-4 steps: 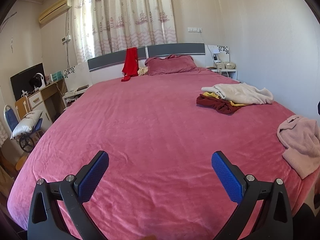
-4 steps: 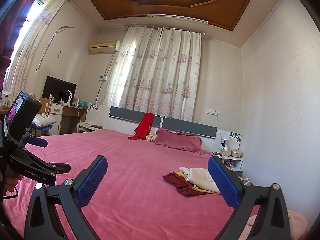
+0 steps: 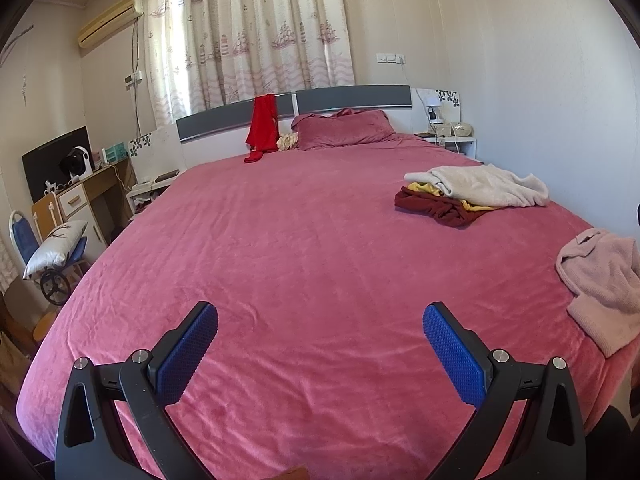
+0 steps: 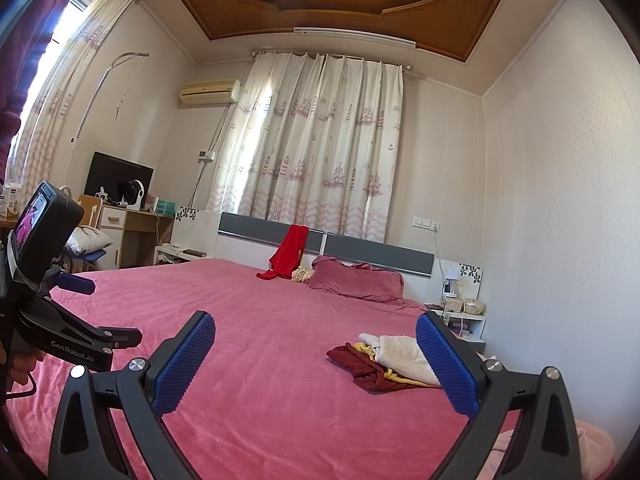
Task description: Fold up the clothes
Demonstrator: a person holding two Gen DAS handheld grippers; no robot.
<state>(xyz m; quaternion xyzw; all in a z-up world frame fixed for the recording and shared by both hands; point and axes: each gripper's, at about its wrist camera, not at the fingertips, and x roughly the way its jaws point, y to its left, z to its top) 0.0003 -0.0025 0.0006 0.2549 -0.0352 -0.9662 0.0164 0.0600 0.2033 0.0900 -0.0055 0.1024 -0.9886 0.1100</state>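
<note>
My left gripper (image 3: 320, 354) and right gripper (image 4: 315, 360) both sit spread wide, empty, above the pink bedspread (image 3: 304, 264). Clothes pile (image 3: 472, 196), cream towel over yellow and maroon pieces, lies right of center; pale pink garment (image 3: 604, 284) at the right edge.

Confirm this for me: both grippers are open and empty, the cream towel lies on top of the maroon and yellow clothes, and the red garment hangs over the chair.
One detail is wrong. The red garment hangs over the bed's headboard, not the chair, as the left wrist view shows. The rest holds: the left gripper and right gripper are open and empty, and the cream towel lies on the maroon and yellow clothes.
</note>
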